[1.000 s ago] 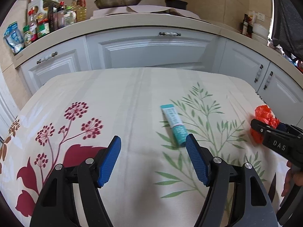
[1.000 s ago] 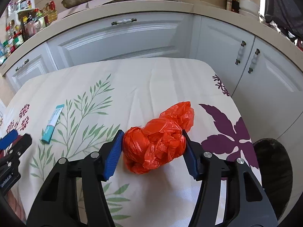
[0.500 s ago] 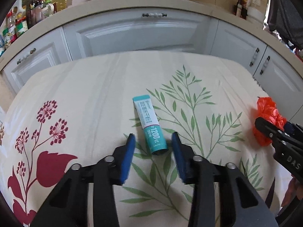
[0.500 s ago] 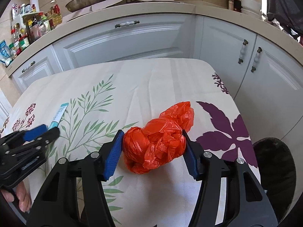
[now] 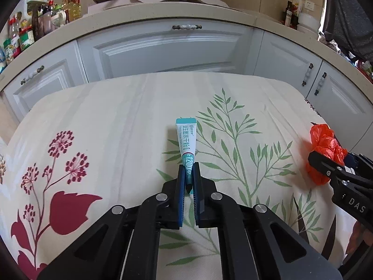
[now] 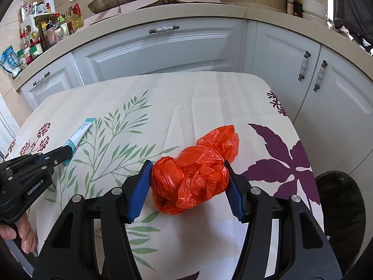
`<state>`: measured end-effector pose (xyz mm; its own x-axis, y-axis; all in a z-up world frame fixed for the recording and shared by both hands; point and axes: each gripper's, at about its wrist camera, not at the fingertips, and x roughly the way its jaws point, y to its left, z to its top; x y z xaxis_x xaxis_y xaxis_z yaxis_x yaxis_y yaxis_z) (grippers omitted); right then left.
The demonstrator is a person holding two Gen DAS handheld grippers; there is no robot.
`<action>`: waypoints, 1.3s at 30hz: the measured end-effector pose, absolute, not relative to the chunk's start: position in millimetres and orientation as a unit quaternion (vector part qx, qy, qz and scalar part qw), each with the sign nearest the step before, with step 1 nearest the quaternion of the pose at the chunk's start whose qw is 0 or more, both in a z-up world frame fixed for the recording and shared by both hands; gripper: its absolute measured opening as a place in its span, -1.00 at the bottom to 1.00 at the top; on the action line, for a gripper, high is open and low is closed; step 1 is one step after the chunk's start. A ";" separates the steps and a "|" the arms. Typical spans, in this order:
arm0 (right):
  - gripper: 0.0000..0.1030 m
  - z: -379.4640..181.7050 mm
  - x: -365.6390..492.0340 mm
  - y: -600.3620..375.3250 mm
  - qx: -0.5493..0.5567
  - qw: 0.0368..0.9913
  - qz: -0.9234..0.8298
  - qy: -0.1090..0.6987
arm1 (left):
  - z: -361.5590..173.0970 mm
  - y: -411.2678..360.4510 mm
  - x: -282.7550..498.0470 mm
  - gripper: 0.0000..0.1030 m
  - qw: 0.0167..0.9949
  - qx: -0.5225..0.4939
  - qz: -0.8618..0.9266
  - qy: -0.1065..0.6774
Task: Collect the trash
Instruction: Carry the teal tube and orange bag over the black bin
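Pinching near end of teal tube [image 5: 186, 140], left gripper [image 5: 189, 175] clenched tight on it; tube lying on table [image 5: 116, 121] over green leaf print, far end pointing toward cabinets [image 5: 167, 51]. Right gripper [image 6: 186, 177] clamping crumpled orange plastic bag [image 6: 195, 170] between blue pads, bag resting on table near right edge.

Bright, even daylight; sharp focus; fisheye-curved, dark-vignetted edges.
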<state>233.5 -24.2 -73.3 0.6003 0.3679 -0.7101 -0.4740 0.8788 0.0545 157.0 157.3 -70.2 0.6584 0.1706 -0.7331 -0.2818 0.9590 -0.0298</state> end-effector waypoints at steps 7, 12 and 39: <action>0.11 -63.1 215.2 -21.5 -0.079 0.897 0.244 0.360 | -60.4 156.4 139.5 -0.87 0.914 -0.065 0.128 0.379; 0.11 -57.0 201.3 -21.7 -0.084 0.898 0.247 0.353 | -53.2 156.3 127.3 -0.87 0.917 -0.067 0.130 0.370; 0.11 -32.7 134.0 -64.8 -0.082 0.913 0.238 0.321 | -19.3 98.7 73.8 -0.87 0.942 -0.036 0.106 0.317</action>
